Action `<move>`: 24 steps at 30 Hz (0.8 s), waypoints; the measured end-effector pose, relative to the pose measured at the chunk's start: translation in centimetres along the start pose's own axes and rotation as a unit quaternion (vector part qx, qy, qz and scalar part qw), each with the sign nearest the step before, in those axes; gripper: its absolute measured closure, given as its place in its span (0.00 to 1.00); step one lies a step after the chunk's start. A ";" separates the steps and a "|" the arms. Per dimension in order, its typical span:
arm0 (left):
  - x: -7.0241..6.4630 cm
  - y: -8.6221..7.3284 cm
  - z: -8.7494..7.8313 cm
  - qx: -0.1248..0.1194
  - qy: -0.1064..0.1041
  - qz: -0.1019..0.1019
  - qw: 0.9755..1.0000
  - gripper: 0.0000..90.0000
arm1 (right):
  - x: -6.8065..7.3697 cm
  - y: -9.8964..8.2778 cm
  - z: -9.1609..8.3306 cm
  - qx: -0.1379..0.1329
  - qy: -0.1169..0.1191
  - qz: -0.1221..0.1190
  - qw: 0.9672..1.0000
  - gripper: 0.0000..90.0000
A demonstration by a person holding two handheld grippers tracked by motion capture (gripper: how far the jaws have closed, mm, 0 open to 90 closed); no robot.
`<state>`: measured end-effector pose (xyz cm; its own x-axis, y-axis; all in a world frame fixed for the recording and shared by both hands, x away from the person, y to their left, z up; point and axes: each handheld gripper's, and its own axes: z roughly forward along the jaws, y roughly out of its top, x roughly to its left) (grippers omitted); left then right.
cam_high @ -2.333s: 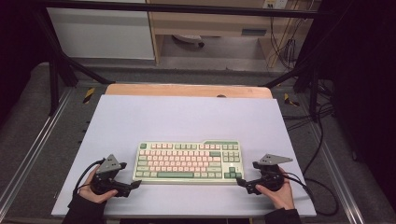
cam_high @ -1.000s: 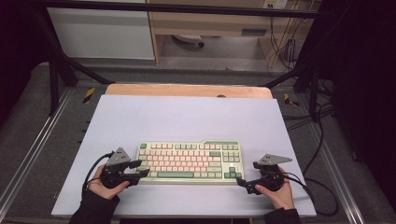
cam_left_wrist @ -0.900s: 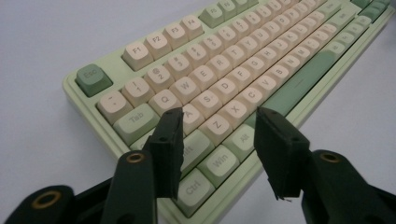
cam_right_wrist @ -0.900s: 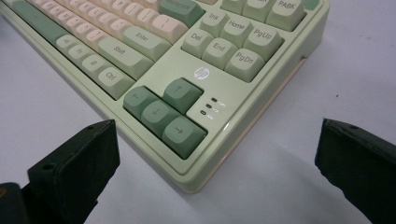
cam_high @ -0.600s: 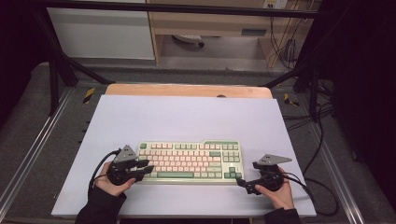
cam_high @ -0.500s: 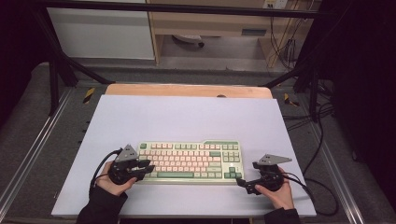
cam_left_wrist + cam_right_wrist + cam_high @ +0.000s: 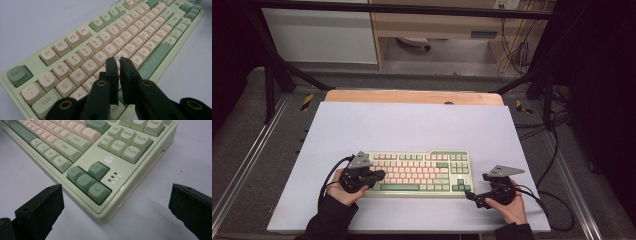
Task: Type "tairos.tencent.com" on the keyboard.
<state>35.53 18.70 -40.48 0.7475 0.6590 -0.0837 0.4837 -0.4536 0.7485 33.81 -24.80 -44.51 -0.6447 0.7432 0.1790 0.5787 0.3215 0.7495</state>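
A cream and green keyboard (image 7: 419,172) lies flat near the front of the pale table top (image 7: 412,120). My left gripper (image 7: 379,175) hovers over the keyboard's left end. In the left gripper view its jaws (image 7: 119,60) point down at the letter keys around the home row. They have just been closing and now stand together with only a thin slit and nothing between them. My right gripper (image 7: 469,195) sits at the keyboard's front right corner. Its jaws (image 7: 116,191) stand wide open, one on either side of that corner by the arrow keys (image 7: 88,181), touching nothing.
A wooden strip (image 7: 412,96) borders the table's far edge. Metal frame rails run along both sides, and cables (image 7: 557,200) trail off the right edge. Bare table top stretches behind the keyboard and to its left.
My left gripper has moved right from beside the keyboard to above its left end, and its jaws have closed. The right gripper and the keyboard have stayed put.
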 end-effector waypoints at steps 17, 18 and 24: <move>-0.5 1.5 2.2 0.005 -0.007 0.006 1.000 1.00 | 0.0 0.0 0.0 0.002 0.000 0.000 1.000 0.00; -0.4 1.6 2.4 0.005 -0.005 0.005 1.000 1.00 | 0.0 0.0 0.0 0.002 0.000 0.000 1.000 0.00; -0.3 2.0 3.3 0.009 -0.001 0.001 1.000 1.00 | 0.0 0.0 0.1 0.004 0.001 0.000 1.000 0.00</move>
<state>37.82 15.58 -41.13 0.7493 0.6569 -0.0841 0.4903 -0.4650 0.7371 33.81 -24.75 -44.56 -0.6447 0.7429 0.1803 0.5833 0.3256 0.7441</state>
